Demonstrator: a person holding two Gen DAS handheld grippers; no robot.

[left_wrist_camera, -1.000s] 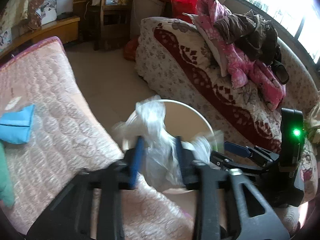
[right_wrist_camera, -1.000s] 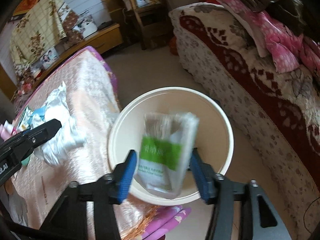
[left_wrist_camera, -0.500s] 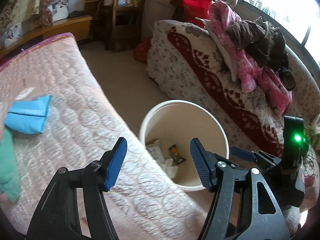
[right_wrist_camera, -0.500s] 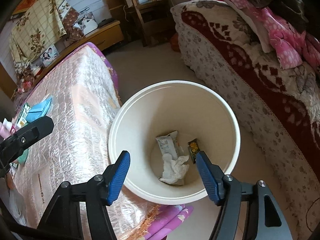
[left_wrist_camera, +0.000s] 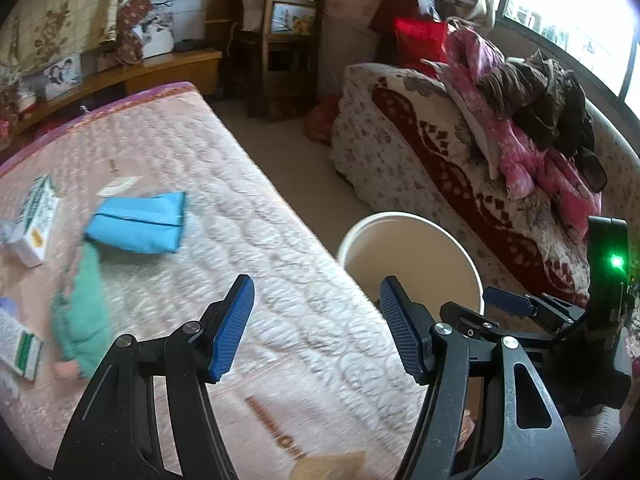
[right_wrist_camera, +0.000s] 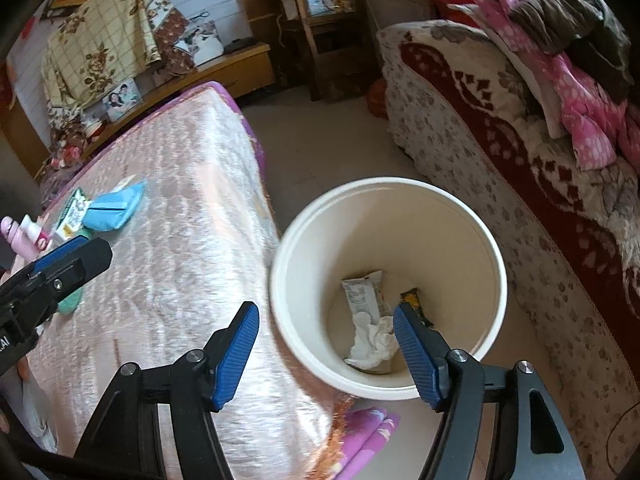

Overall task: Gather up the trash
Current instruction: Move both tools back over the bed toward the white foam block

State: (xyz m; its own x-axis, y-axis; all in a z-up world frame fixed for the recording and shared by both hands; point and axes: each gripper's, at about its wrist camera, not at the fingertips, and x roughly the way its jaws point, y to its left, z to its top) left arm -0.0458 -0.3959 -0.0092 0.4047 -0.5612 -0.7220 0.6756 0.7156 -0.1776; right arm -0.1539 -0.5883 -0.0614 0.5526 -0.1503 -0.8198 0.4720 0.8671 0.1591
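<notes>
Tools (right_wrist_camera: 326, 344) empty; crumpled tissue (right_wrist_camera: 374, 342) binned.

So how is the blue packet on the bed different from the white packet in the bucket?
The blue packet lies on the pink bed cover; the white packet lies down inside the bucket. The blue one is plain blue, the white one has print on it. The blue one lies clear; crumpled tissue covers the white one's end. Both lie flat.
</notes>
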